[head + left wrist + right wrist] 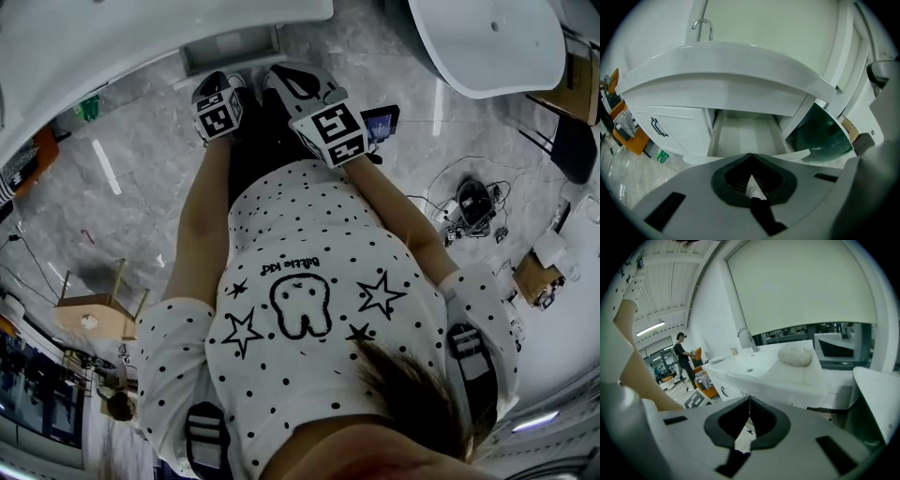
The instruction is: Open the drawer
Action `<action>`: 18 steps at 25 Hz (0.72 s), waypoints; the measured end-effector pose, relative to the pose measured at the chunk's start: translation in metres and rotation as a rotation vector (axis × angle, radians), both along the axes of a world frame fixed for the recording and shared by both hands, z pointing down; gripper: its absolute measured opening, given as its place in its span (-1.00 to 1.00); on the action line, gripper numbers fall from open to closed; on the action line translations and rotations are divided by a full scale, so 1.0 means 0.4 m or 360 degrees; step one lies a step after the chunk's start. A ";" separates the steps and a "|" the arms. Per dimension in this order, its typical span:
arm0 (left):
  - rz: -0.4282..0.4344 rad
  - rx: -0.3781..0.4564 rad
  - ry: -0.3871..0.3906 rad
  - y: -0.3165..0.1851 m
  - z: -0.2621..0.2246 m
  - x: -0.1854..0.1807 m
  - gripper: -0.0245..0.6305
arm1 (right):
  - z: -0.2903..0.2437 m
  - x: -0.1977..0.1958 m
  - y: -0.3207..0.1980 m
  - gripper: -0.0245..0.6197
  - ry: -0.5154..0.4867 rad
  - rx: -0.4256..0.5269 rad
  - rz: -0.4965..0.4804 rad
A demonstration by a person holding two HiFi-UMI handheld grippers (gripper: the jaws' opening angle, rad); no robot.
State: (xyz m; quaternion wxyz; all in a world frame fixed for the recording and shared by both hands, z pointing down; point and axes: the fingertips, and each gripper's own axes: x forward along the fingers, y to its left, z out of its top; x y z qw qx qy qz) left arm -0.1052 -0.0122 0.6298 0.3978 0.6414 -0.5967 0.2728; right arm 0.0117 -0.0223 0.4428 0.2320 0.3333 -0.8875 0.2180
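White short-sleeved T-shirt (pixel 309 272) dotted black, with outlined black stars and a tooth drawing; grey-and-black straps (pixel 208 433) over both shoulders; dark trousers (pixel 258 150); left gripper (pixel 751 161) and right gripper (pixel 749 403) pale grey with dark fingers (pixel 731 177); each carries a cube (pixel 217 114) of black-and-white square markers.

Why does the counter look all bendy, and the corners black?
Left gripper view: the wide lens bows the countertop into an arch, corners go black. Right gripper view: the window frame curves too. Head view: light streaks glare on the floor.
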 end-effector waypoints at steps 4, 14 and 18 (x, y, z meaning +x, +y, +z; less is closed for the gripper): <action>0.0005 0.0054 0.0011 0.003 -0.032 0.003 -0.91 | -0.020 0.025 -0.001 -0.88 -0.0005 0.0017 0.0043; 0.0049 0.0195 -0.0014 -0.021 -0.104 0.005 -0.91 | -0.039 0.071 -0.006 -0.88 -0.0010 0.0063 0.0101; 0.0015 0.0223 -0.0002 -0.028 -0.122 0.003 -0.91 | -0.047 0.079 -0.013 -0.88 -0.0009 0.0082 0.0089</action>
